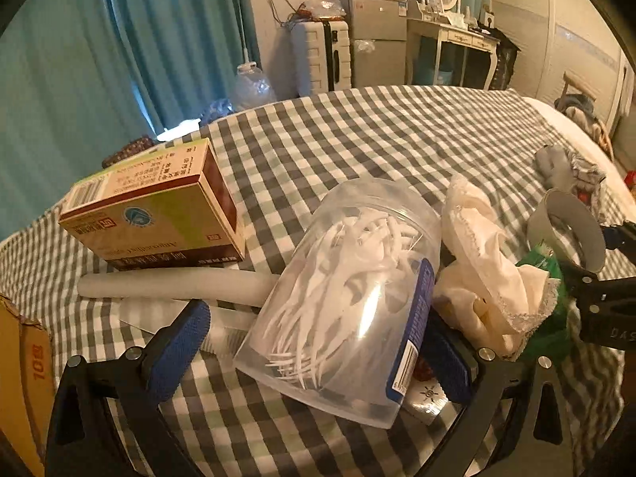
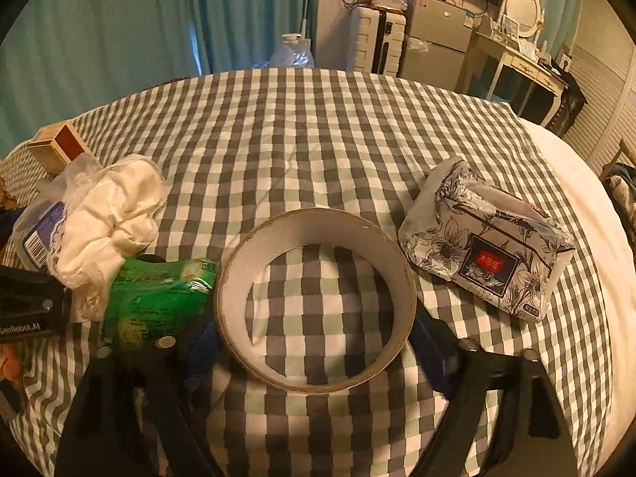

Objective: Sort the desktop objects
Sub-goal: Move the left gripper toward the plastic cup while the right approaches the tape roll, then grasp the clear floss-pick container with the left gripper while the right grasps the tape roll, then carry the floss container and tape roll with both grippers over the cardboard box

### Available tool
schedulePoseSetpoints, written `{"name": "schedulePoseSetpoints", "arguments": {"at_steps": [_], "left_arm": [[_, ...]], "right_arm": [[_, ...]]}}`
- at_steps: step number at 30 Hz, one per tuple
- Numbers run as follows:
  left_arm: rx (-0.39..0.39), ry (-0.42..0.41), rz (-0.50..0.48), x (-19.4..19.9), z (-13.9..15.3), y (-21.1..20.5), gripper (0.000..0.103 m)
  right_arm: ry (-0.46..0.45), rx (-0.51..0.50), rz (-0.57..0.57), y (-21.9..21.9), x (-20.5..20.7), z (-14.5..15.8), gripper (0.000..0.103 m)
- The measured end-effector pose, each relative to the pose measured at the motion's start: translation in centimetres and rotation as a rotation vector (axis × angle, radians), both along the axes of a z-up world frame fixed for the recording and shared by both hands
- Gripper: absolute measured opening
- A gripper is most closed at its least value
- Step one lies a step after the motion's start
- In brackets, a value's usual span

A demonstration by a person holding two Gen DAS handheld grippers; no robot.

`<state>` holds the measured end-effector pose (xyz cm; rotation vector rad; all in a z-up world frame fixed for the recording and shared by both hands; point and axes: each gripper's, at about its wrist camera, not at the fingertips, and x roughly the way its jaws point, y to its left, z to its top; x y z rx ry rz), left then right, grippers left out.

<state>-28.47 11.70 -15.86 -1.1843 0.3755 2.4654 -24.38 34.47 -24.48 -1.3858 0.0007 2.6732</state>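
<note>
Left wrist view: the left gripper [image 1: 318, 342] straddles a clear jar of floss picks [image 1: 349, 298] lying on its side on the checked cloth [image 1: 357, 135], fingers spread, pads not visibly pressing; a medicine box [image 1: 155, 214] lies just beside. The grasp is being set up; next the fingers must close squarely on the slippery wall

Right wrist view: the right gripper [image 2: 318, 334] brackets an empty tape roll [image 2: 314, 314], fingers spread, contact unclear; a tissue pack [image 2: 489, 246] sits nearby. Closing gently comes next

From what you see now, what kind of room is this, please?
Most likely a bedroom at home. The objects lie on a grey-and-white checked cloth spread over a white mattress; behind it stand a white dressing table with an oval mirror and teal curtains.
</note>
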Motion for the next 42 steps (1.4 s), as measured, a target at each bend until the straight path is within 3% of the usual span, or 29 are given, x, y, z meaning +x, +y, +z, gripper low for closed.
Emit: {"name": "schedulePoseSetpoints", "arguments": {"at_steps": [5,9,20,26,33,35,42], "left_arm": [[-0.009,-0.051,-0.03,0.6,0.4,0.3,0.077],[-0.029,-0.05,-0.043,1.8,1.1,0.1,0.072],[0.03,-0.102,0.067,8.5,2.5,-3.1,0.066],[0.126,-0.175,0.113,12.9,2.2,-4.9,0.066],[0.052,-0.173,0.122,11.9,1.3,-3.6,0.07],[0.033,-0.176,0.127,11.6,0.7,-3.4,0.063],[0.104,-0.128,0.207,12.4,2.5,-4.4,0.062]], "right_arm": [[0.014,-0.023,-0.033,1.3,0.7,0.7,0.082],[0.031,-0.057,-0.065,2.7,1.5,1.8,0.082],[0.071,-0.105,-0.071,3.2,3.7,4.9,0.082],[0.106,-0.117,-0.054,2.8,5.7,6.6,0.082],[0.117,-0.162,-0.075,3.8,6.3,6.6,0.082],[0.112,-0.181,-0.081,4.2,6.3,6.4,0.082],[0.09,-0.204,-0.067,3.5,7.0,6.7,0.082]]}}
